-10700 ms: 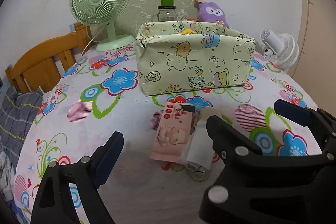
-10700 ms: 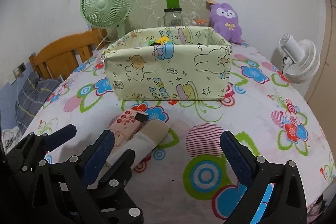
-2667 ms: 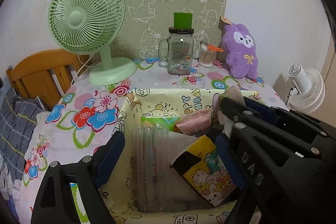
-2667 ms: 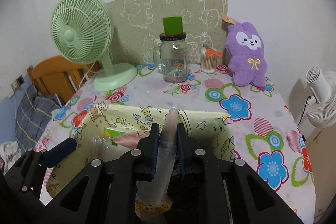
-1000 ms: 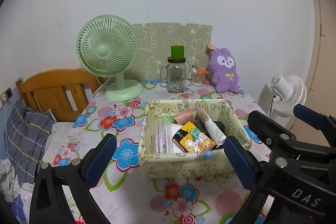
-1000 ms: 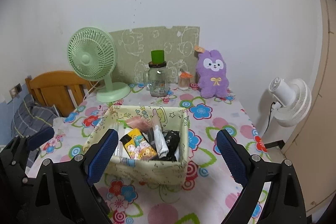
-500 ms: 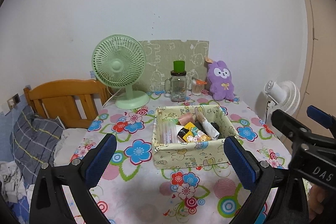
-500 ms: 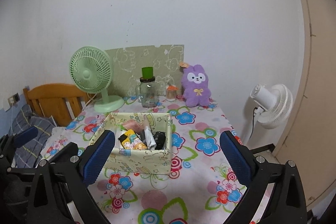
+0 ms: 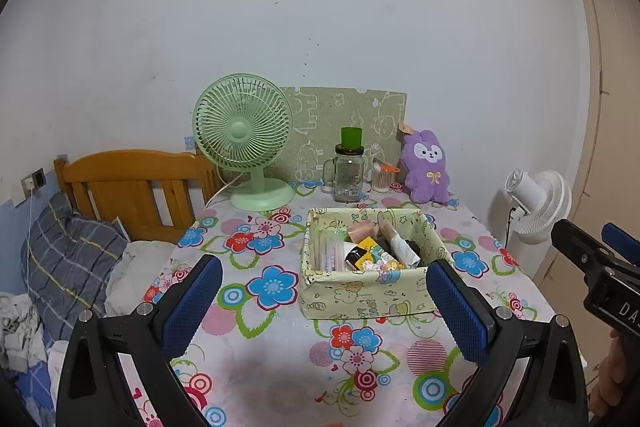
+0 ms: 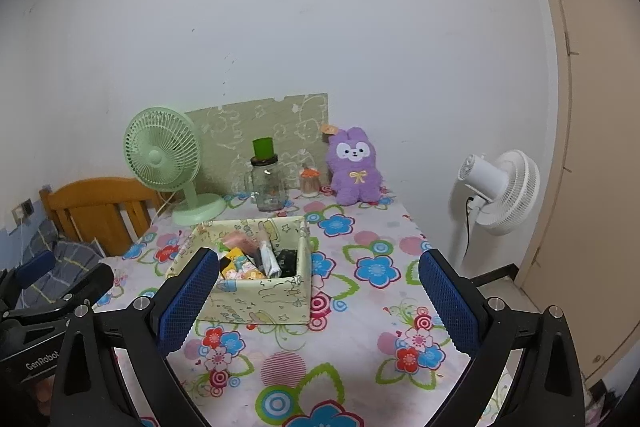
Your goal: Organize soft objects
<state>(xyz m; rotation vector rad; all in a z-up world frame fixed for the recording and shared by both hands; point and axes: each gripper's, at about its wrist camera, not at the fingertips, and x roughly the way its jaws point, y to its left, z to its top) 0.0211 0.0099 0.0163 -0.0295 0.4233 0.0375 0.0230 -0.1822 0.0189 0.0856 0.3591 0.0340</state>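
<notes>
Two fisheye wrist cameras look slightly downward along their own spread blue fingers, both standing well back from the flowered table (image 9: 280,367). The left view faces the fabric box (image 9: 372,291) at 12 o'clock, with the green fan (image 9: 242,131) at 11 o'clock. The right view, set further right, holds the fabric box (image 10: 256,303) at 11 o'clock and the white fan (image 10: 504,191) at 2 o'clock. Both share the table, box and back wall (each also catches the other gripper at its frame edge).
</notes>
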